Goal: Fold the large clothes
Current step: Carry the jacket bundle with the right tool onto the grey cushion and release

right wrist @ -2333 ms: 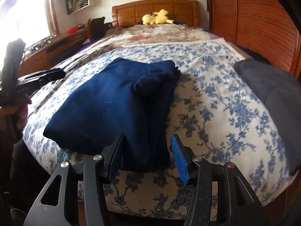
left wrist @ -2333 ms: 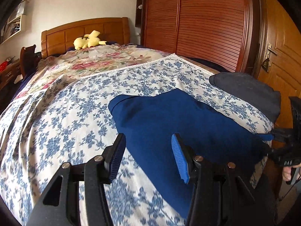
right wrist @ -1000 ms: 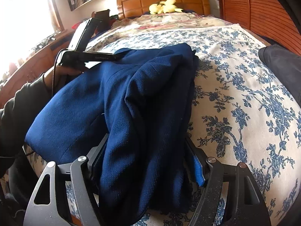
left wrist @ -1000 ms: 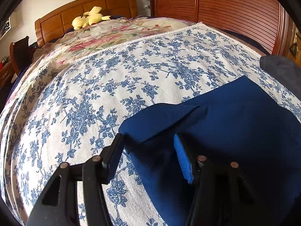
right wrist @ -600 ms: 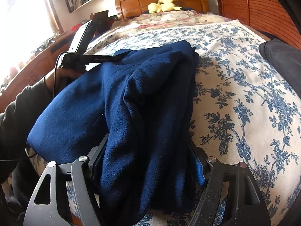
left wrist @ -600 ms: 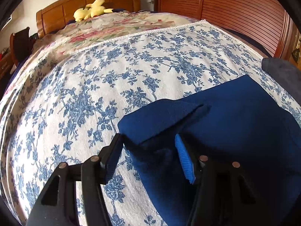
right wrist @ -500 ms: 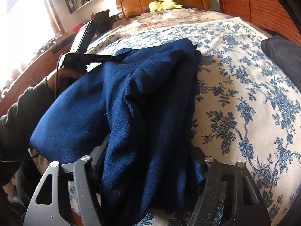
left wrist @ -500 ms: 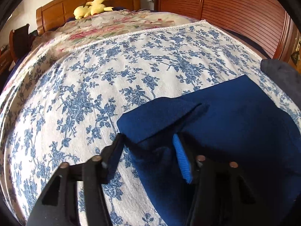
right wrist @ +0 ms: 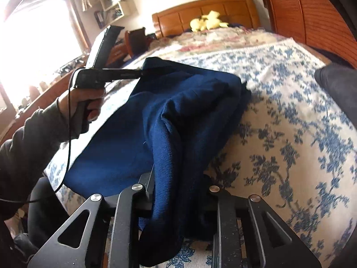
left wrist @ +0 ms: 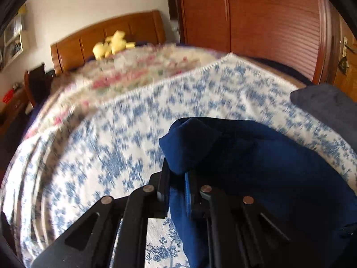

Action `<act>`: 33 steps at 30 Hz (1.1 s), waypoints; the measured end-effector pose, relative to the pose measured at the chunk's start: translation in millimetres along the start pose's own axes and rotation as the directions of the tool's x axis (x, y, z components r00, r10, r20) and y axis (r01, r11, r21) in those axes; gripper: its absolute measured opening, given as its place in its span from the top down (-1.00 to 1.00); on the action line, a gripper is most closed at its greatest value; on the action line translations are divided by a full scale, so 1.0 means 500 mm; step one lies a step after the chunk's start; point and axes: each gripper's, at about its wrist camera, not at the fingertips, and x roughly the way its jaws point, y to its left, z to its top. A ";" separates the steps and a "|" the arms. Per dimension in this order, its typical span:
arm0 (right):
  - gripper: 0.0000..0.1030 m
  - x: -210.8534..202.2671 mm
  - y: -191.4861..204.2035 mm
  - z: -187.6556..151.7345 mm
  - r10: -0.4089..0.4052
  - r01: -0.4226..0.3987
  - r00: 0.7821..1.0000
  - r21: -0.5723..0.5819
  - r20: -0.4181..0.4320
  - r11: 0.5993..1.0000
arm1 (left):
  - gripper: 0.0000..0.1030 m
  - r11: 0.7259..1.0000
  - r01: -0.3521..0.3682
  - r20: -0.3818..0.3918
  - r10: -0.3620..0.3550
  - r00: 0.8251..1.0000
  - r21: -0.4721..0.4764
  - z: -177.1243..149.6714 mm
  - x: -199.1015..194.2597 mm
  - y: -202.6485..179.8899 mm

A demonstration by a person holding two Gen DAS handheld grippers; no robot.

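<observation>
A dark blue garment [left wrist: 256, 169] lies folded on the blue-flowered bed sheet [left wrist: 107, 147]. My left gripper [left wrist: 176, 189] is shut on the garment's left corner and holds it lifted off the sheet. In the right wrist view the garment [right wrist: 178, 120] hangs in thick folds between the jaws of my right gripper [right wrist: 178, 192], which is shut on its near edge. The left gripper [right wrist: 142, 72] also shows there, gripping the far corner. The right gripper's fingertips are hidden by cloth.
A dark grey folded garment [left wrist: 328, 105] lies at the bed's right edge, also in the right wrist view [right wrist: 339, 84]. A yellow plush toy [left wrist: 111, 45] sits by the wooden headboard [left wrist: 107, 35]. A wooden wardrobe [left wrist: 256, 13] stands on the right. A window and desk are left.
Both grippers have closed on the blue garment. The left one has lifted its corner off the sheet, and both views have risen; the left view is blurred by motion.
</observation>
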 end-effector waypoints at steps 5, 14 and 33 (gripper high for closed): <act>0.61 -0.066 -0.020 0.025 -0.022 0.024 0.997 -0.020 0.073 1.000 | 0.84 1.000 0.000 0.068 -0.001 0.998 0.004 0.044 -0.051 -0.040; 0.62 -0.216 -0.137 0.069 -0.160 0.170 0.974 -0.051 0.162 0.984 | 0.83 0.997 0.058 0.190 -0.067 0.980 0.054 0.144 -0.087 -0.210; 0.62 -0.588 -0.458 0.120 -0.550 0.551 0.805 0.061 0.223 0.832 | 0.81 0.935 0.288 0.191 -0.327 0.925 0.206 0.369 -0.015 -0.670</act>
